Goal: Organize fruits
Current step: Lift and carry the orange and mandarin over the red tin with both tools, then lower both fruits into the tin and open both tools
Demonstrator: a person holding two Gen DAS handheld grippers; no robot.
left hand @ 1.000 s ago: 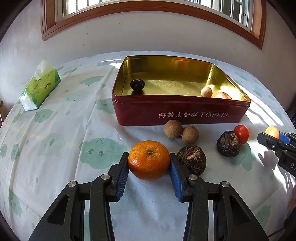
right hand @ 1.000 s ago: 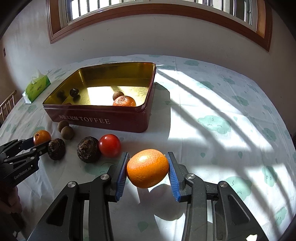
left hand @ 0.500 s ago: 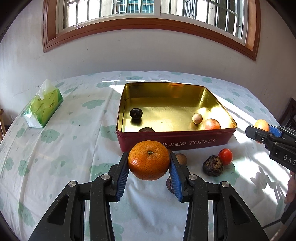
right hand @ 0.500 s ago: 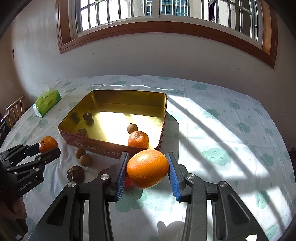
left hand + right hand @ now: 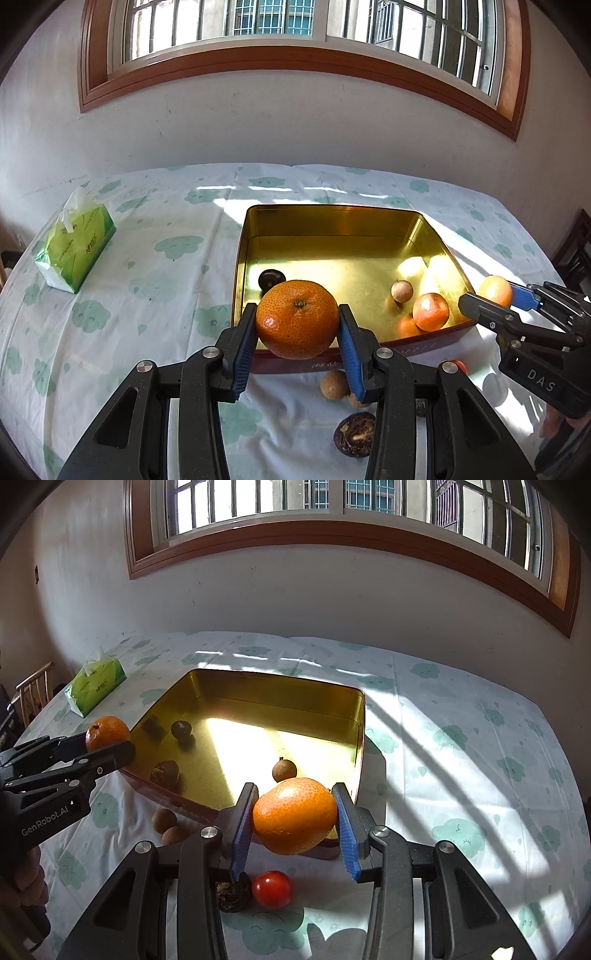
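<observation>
My left gripper [image 5: 297,332] is shut on an orange tangerine [image 5: 297,319] and holds it above the near left rim of the red toffee tin [image 5: 369,360] with its gold inside. My right gripper [image 5: 293,821] is shut on a second tangerine [image 5: 295,816], held above the tin's near right corner [image 5: 360,738]. In the tin lie a tangerine [image 5: 430,312], a longan [image 5: 402,291] and a dark fruit [image 5: 271,278]. The right gripper also shows in the left wrist view [image 5: 496,299], and the left gripper in the right wrist view [image 5: 107,742].
On the cloth in front of the tin lie two longans [image 5: 164,819], a dark wrinkled fruit [image 5: 354,435] and a red cherry tomato [image 5: 272,889]. A green tissue pack [image 5: 75,249] lies at the far left. A wall with a window stands behind the table.
Both grippers have lifted with their tangerines and moved forward toward the tin. The loose fruits on the cloth now sit low under the fingers.
</observation>
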